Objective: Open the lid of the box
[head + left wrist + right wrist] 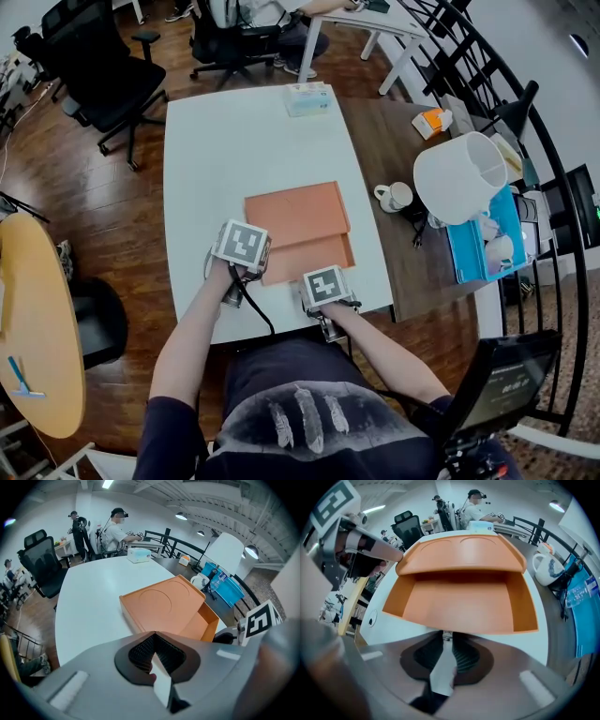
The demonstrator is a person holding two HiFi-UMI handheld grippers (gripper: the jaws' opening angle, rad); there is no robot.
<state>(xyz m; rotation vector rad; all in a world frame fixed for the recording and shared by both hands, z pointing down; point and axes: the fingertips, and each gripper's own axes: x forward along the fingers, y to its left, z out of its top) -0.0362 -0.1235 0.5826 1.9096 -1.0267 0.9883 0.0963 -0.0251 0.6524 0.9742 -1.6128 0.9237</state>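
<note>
An orange box lies near the front of the white table (216, 159). Its flat lid (296, 212) is slid back, so the near strip of the tray (314, 256) is uncovered and shows nothing inside. In the right gripper view the lid (461, 552) stands above the bare tray (461, 604). My left gripper (154, 633) sits off the box's near left corner, its jaws together with nothing between them. My right gripper (446, 634) is at the middle of the tray's front wall, jaws a narrow slit apart; the wall hides whether they touch it.
A tissue box (307, 98) sits at the table's far edge. On the brown side table to the right are a white mug (394, 196), a white lampshade (459, 176) and a blue box (487, 239). Office chairs (103, 75) and a person stand behind; a yellow round table (33, 328) is left.
</note>
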